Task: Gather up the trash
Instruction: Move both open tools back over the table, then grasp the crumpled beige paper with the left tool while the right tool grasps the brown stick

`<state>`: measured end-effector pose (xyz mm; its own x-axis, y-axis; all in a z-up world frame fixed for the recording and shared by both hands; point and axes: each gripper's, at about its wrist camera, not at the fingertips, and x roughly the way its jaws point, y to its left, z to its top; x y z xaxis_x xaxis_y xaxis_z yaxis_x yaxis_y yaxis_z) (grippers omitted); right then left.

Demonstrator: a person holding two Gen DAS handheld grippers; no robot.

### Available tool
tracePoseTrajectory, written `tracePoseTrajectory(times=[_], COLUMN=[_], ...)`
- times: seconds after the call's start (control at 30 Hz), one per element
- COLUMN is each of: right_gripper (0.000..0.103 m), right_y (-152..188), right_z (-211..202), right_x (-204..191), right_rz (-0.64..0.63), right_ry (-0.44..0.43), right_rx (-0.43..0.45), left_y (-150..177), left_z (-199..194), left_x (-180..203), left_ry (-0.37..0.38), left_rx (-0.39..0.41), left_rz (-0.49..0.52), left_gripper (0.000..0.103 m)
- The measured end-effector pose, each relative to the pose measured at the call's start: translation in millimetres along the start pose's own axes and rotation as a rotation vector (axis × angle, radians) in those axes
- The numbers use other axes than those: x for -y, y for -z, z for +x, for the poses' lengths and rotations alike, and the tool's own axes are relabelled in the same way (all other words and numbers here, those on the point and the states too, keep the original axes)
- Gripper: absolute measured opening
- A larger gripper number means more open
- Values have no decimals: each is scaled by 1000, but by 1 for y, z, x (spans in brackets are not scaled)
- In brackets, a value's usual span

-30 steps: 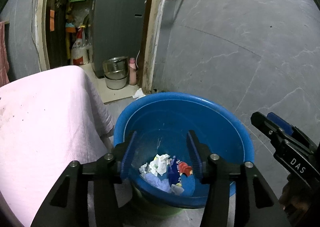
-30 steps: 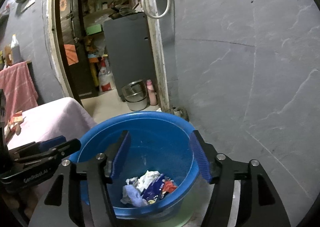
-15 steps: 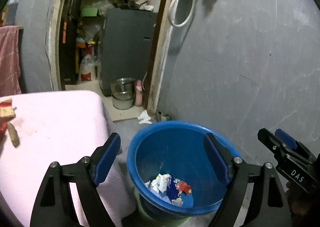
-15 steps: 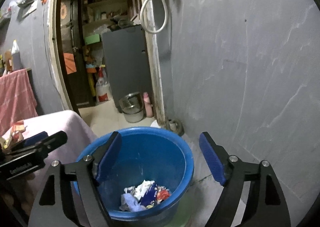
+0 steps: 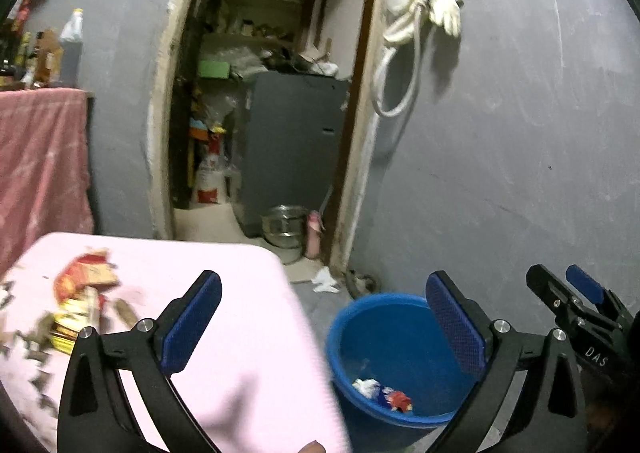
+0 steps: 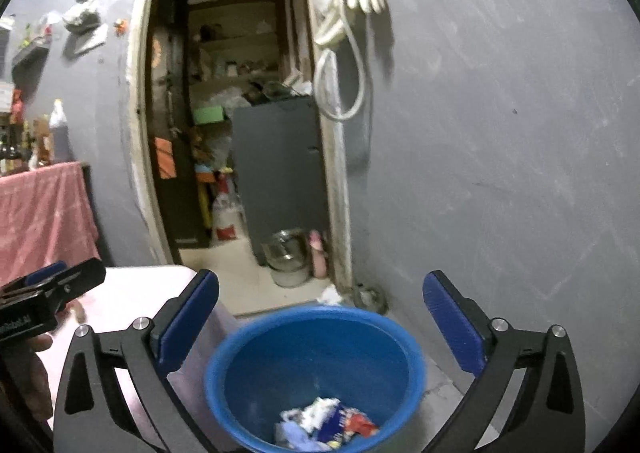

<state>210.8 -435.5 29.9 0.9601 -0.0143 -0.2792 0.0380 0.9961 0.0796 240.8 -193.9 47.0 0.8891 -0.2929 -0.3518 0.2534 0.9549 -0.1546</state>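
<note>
A blue plastic tub [image 5: 384, 329] stands on the floor beside a pink-covered table [image 5: 224, 317]. Crumpled wrappers and paper [image 5: 382, 395] lie in its bottom; they also show in the right wrist view [image 6: 324, 427], inside the tub [image 6: 404, 337]. More trash, red and yellow wrappers [image 5: 82, 293], lies on the table's left part. My left gripper [image 5: 324, 329] is wide open and empty, raised above the table edge and tub. My right gripper [image 6: 320, 327] is wide open and empty above the tub; it also shows at the right in the left wrist view [image 5: 576, 301].
A grey wall [image 6: 500, 153] rises behind the tub. An open doorway [image 5: 272, 133] leads to a cluttered room with a steel pot [image 5: 284, 227] and a pink bottle [image 5: 314, 239]. A hose and glove [image 5: 416, 25] hang beside it. A red cloth [image 5: 36, 157] hangs left.
Both grippers have opened wide and risen up and back from the tub. The left view has swung left, so the table's trash has come into sight.
</note>
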Motion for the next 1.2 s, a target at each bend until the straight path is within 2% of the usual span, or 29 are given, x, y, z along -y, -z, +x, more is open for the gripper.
tracePoseTrajectory(times=[0.2,0.33,0.5,0.67,0.83,1.03,1.1,1.2], right_gripper=[103,103,103,103,103,103,101,93], right_y=[-14,-17,-12,-6,1,15,19,24], right_z=[-7,-6,3,16,39,67,77,88], right_x=[-52,-88,-133,-170,-205,-233,-238,-243], right_rz=[-11,-2,-9,-26,-99,-158,-171,-188], right_ry=[-100,-167,-235,-295,-354,-417,-434,-453], right_rx=[64,77,40,-17,-103,-223,-261,-310], left_y=[-6,-6,5,21,38,46,47,49], left_z=[-42,-67,-85,-96,-92,-71,-64,-55], left_x=[-50,-92,-142,-186,-213,-225,-228,-232], left_ry=[-92,-173,-264,-327,-323,-291,-286,-269], left_rx=[41,53,40,-13,-105,-210,-238,-270], left_rz=[-13,-39,-75,-123,-146,-153,-147,-141], left_gripper=[100,100,100,100,100,100,100,99])
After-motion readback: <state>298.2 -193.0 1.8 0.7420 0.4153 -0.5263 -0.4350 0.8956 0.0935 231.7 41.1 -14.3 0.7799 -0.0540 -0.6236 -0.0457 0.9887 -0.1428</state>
